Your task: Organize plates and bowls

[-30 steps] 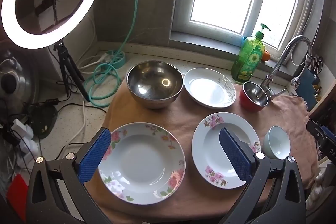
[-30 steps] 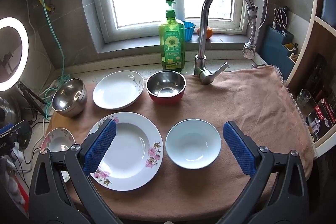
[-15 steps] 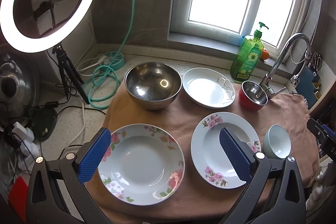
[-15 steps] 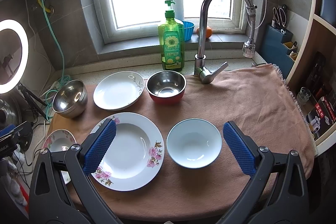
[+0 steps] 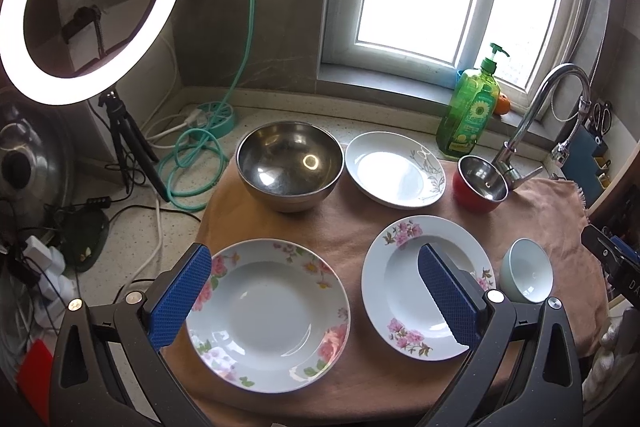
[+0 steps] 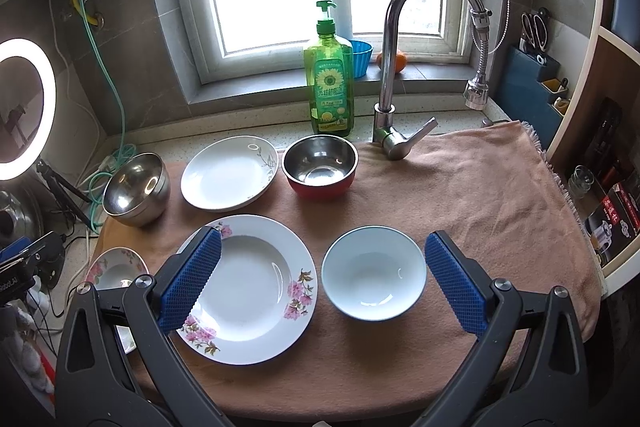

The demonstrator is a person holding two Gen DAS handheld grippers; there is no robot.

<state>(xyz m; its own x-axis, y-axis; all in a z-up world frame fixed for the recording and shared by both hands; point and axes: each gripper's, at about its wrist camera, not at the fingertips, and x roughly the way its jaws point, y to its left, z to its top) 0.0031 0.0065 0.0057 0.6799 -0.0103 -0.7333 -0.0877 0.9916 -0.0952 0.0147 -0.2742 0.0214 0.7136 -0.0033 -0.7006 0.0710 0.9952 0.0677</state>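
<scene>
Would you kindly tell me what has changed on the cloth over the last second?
Hardly anything. Both views drift very slightly. The left gripper and right gripper stay open and empty, holding nothing. The two floral plates, the light blue bowl, both steel bowls and the white plate lie where they were.

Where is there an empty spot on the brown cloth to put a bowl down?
The widest bare cloth lies right of the pale blue bowl and red bowl, past the faucet. The left side is crowded: steel bowl, white plate and flowered plate sit close together.
</scene>
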